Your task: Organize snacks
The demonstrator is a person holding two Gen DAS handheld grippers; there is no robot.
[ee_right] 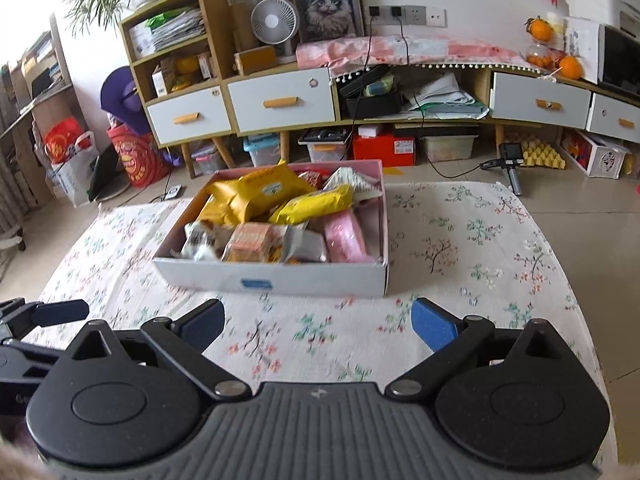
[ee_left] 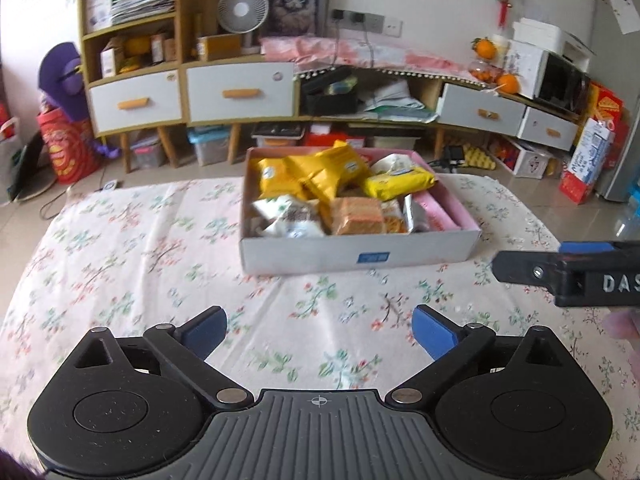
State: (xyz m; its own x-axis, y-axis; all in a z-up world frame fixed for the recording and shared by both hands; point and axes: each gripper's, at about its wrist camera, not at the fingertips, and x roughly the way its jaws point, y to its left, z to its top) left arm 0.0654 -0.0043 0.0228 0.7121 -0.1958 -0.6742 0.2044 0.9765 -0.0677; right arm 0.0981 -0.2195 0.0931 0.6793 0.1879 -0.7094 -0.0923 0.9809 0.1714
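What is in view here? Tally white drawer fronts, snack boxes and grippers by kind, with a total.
White drawer fronts: 4
Snack box: 1
Grippers: 2, left gripper and right gripper
Total: 7

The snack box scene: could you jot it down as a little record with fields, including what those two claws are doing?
Surface: floral cloth
Container: open box on the cloth
Contents: snack packs piled inside, including yellow packs and a pink pack
Left claw: open, empty, short of the box
Right claw: open, empty, short of the box
Loose snacks on cloth: none visible
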